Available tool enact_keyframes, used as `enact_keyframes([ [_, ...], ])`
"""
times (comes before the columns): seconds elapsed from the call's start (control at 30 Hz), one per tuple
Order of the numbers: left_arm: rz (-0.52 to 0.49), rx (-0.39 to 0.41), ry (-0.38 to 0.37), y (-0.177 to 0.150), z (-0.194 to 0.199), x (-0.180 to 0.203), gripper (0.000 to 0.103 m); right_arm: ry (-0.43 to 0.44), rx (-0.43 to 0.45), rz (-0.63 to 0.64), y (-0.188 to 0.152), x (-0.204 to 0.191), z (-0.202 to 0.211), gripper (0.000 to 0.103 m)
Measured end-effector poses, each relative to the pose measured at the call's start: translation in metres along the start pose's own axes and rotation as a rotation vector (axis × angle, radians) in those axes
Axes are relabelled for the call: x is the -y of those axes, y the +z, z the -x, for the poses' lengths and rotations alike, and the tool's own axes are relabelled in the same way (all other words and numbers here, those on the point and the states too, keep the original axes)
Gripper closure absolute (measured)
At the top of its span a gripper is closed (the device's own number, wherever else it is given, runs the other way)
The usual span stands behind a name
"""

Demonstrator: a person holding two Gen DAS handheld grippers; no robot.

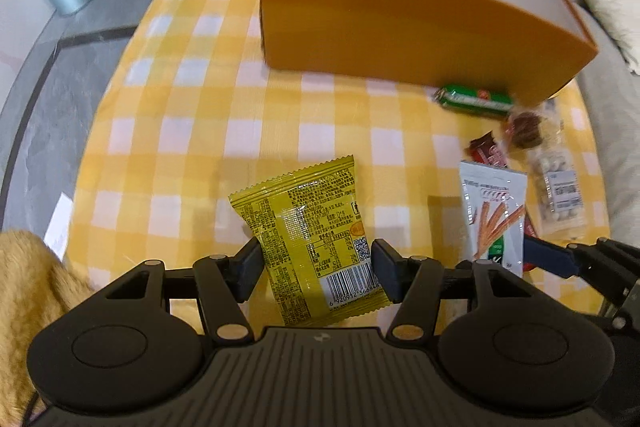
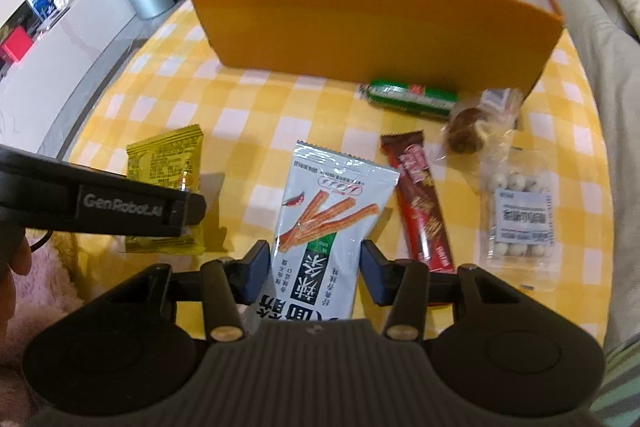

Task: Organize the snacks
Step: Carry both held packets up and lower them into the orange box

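— Between the pads of the left gripper (image 1: 316, 269) a yellow packet (image 1: 316, 239) is clamped at its lower half, its top edge pointing toward the orange box (image 1: 400, 27).

— And the right gripper (image 2: 314, 273)?

— It is closed on the sides of a white stick-snack pouch (image 2: 324, 223), gripped low down. On the checked cloth (image 2: 248, 107) to its right a red-brown bar (image 2: 420, 203), a clear bag of white balls (image 2: 520, 211) and a green roll (image 2: 412, 97) are seen, the roll just beside the box wall.
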State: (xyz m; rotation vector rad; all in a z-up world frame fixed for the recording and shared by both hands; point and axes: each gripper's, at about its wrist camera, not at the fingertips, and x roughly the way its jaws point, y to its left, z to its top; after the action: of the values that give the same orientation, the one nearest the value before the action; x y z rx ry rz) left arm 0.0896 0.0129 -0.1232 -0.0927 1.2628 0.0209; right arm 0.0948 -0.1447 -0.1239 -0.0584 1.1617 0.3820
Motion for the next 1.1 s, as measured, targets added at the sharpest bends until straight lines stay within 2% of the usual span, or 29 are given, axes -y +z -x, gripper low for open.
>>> enact_keyframes([
  [0.23, -0.083, 0.097, 0.000, 0.008, 0.029, 0.012, 0.036, -0.015, 0.049, -0.071, 0.008, 0.020, 0.027, 0.056],
  [0.57, -0.109, 0.195, -0.083, 0.036, 0.063, 0.020, 0.036, -0.040, 0.178, -0.109, 0.029, 0.041, 0.074, 0.056],
  [0.83, -0.150, 0.292, -0.102, 0.073, 0.088, 0.026, 0.036, -0.056, 0.277, -0.082, 0.063, 0.057, 0.103, 0.056],
  [1.1, -0.218, 0.325, -0.150, 0.120, 0.097, 0.039, 0.036, -0.056, 0.330, -0.059, 0.113, 0.068, 0.111, 0.056],
])
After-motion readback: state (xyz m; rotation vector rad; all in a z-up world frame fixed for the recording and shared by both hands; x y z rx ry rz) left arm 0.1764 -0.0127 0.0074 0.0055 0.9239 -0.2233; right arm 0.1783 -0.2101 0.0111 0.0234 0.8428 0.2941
